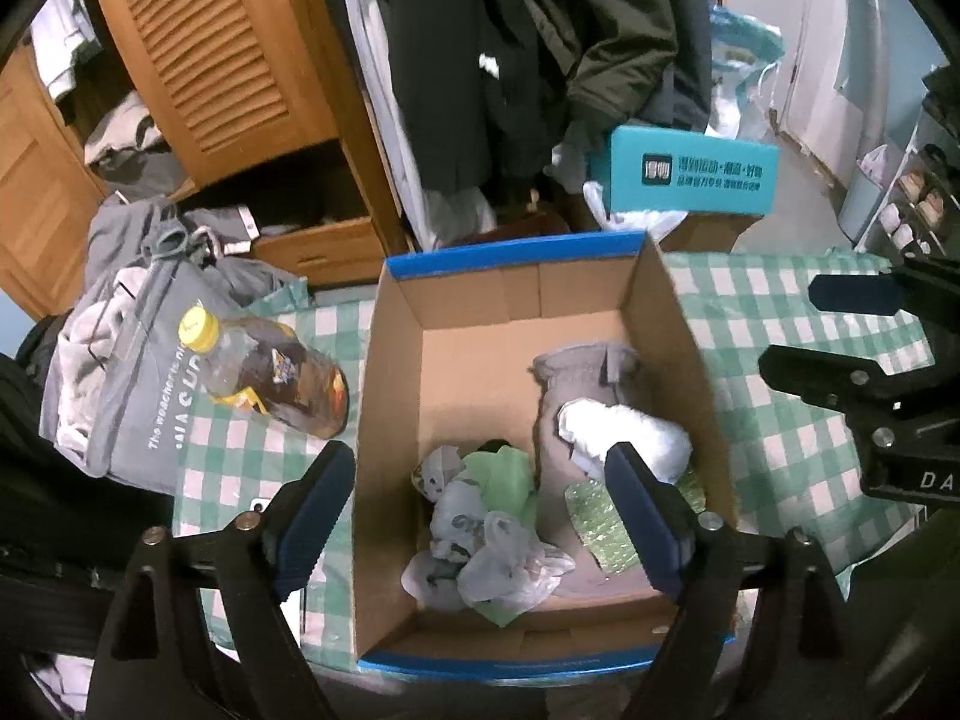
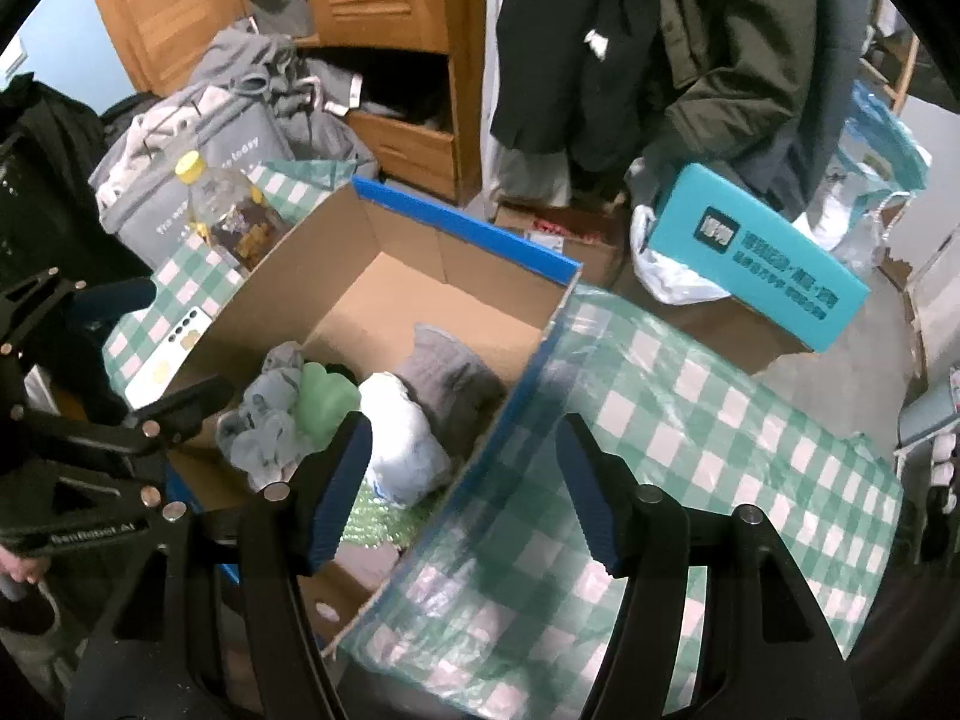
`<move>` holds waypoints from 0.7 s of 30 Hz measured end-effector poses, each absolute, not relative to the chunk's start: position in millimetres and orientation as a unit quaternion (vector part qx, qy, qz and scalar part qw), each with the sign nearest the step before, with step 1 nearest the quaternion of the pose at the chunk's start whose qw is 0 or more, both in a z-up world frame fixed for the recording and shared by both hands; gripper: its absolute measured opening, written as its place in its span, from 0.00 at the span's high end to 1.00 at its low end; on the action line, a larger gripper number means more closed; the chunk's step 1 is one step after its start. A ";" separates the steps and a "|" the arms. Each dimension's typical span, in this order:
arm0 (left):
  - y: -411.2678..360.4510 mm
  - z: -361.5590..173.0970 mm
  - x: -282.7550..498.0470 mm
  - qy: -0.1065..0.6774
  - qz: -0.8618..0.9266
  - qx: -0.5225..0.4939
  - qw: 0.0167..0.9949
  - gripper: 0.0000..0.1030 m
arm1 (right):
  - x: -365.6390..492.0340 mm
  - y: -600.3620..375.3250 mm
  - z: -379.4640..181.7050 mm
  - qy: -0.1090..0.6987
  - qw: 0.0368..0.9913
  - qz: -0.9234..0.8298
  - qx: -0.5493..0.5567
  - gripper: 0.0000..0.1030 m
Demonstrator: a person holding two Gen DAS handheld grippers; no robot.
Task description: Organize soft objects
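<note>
Most of the sorting is judged done: a grey knitted cloth, a white rolled cloth, crumpled grey plastic bags, a pale green bag and a green bubble-wrap piece are gathered inside the open brown cardboard box on the green-and-white checked tablecloth. Only the grey clothes heaped beside the amber plastic bottle are seen outside it. The left gripper is held spread wide above the box and the right gripper spread over the box's edge, nothing being pinched by either.

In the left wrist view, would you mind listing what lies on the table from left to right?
Grey bag → bottle → cardboard box → grey sock inside the box → bare checked tablecloth → right tool.
</note>
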State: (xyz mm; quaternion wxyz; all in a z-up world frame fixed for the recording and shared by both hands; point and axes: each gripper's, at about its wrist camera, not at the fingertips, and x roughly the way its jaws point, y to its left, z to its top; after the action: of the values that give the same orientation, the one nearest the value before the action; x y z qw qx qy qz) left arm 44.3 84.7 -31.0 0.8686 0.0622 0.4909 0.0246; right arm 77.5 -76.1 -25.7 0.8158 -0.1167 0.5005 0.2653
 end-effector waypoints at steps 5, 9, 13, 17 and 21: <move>79.2 -17.2 35.3 0.476 0.027 0.061 0.877 0.15 | 64.6 -95.3 -7.0 0.476 0.833 0.261 -0.106 0.38; 74.3 -10.8 29.3 0.469 0.024 0.056 0.881 0.09 | 55.9 -105.9 5.4 0.456 0.845 0.259 -0.102 0.38; 68.4 -9.8 25.6 0.469 0.025 0.055 0.881 0.09 | 49.5 -116.8 11.9 0.444 0.853 0.257 -0.093 0.38; 63.9 -10.6 24.1 0.472 0.021 0.051 0.880 0.09 | 45.3 -127.0 13.3 0.437 0.860 0.246 -0.091 0.37; 61.6 -10.1 24.3 0.471 0.023 0.049 0.881 0.09 | 42.8 -137.7 14.2 0.430 0.869 0.231 -0.088 0.37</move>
State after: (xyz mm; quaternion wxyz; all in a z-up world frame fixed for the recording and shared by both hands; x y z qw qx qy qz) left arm 24.3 61.6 -10.1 0.8806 0.0490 0.4708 0.0228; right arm 42.8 -137.7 14.2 0.8686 -0.0882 0.4295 0.2309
